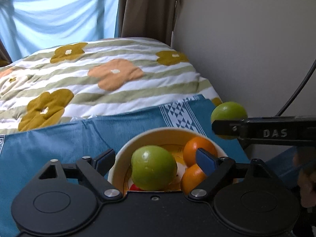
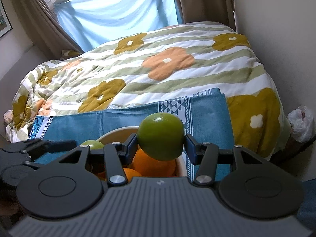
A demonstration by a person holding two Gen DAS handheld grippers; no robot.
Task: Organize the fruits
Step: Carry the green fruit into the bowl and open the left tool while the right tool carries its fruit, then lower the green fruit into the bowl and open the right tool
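Fruit fills the cream bowl (image 1: pixel 126 152) that we see just under the left claw (image 1: pixel 156 163). That claw stands released, its blue pads spread wide to either side of the bowl's rim with neither pad pressing on anything. Between them, down in the bowl, lies a green fruit (image 1: pixel 153 167), and toward the claw's right pad sit two oranges (image 1: pixel 199 152), the nearer one partly behind the pad. A bit of red shows under the green fruit; we cannot tell what it is.

The right claw (image 2: pixel 161 148) is clenched on a second green fruit (image 2: pixel 161 136), both pads touching its sides, and it holds the fruit above the bowl's rim (image 2: pixel 116 132). Below that fruit we see the oranges (image 2: pixel 154 164), and to the claw's left the first green fruit (image 2: pixel 92 144) peeks out beside the left claw's black arm (image 2: pixel 51 145).

Beyond both claws the bowl rests on a blue cloth (image 2: pixel 207 114) with a white geometric band, spread over a bed with a flowered, striped quilt (image 2: pixel 158 63). To the right claw's far right a plastic bag (image 2: pixel 301 122) sits by the wall.
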